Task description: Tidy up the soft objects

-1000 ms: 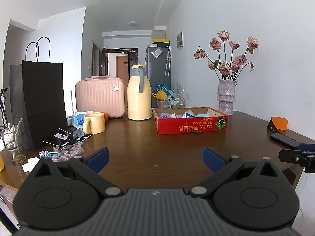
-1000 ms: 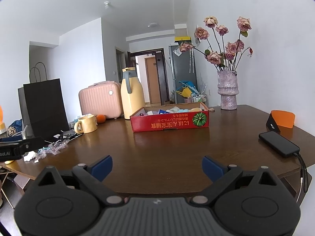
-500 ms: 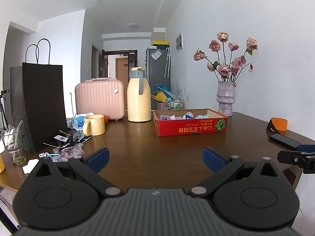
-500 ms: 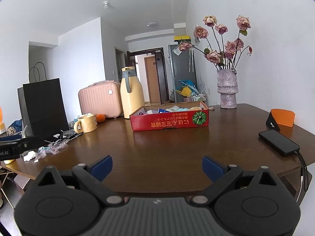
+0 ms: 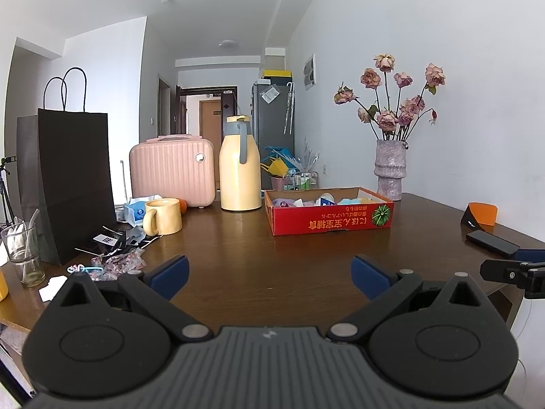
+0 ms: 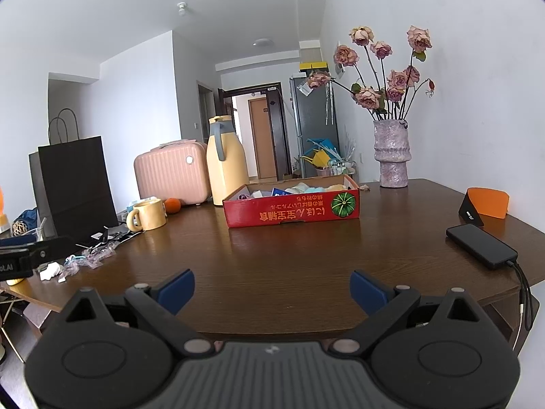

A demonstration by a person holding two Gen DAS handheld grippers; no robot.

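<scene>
A red cardboard box [image 5: 332, 221] [image 6: 293, 213] stands toward the back of the brown table [image 5: 259, 259] [image 6: 289, 259], holding several soft items in pastel colours, only their tops showing. My left gripper [image 5: 269, 272] hovers open over the near table edge, well short of the box, with nothing between its blue fingertips. My right gripper [image 6: 272, 286] is open too and holds nothing, at the table's front edge. The right gripper's tip [image 5: 511, 272] shows at the far right of the left wrist view, and the left gripper's tip [image 6: 30, 259] at the left of the right wrist view.
Left side: a black paper bag [image 5: 71, 184], yellow mug [image 5: 163, 216], pink case [image 5: 172, 170], yellow thermos jug [image 5: 240, 170], a glass [image 5: 22, 255] and small wrappers [image 5: 115, 262]. Right side: a vase of dried roses [image 6: 391, 153], black phone with cable [image 6: 482, 245], orange-black stand [image 6: 485, 204].
Both views have drifted slightly, the scene sitting a little higher and closer. Both grippers stay open with nothing in them.
</scene>
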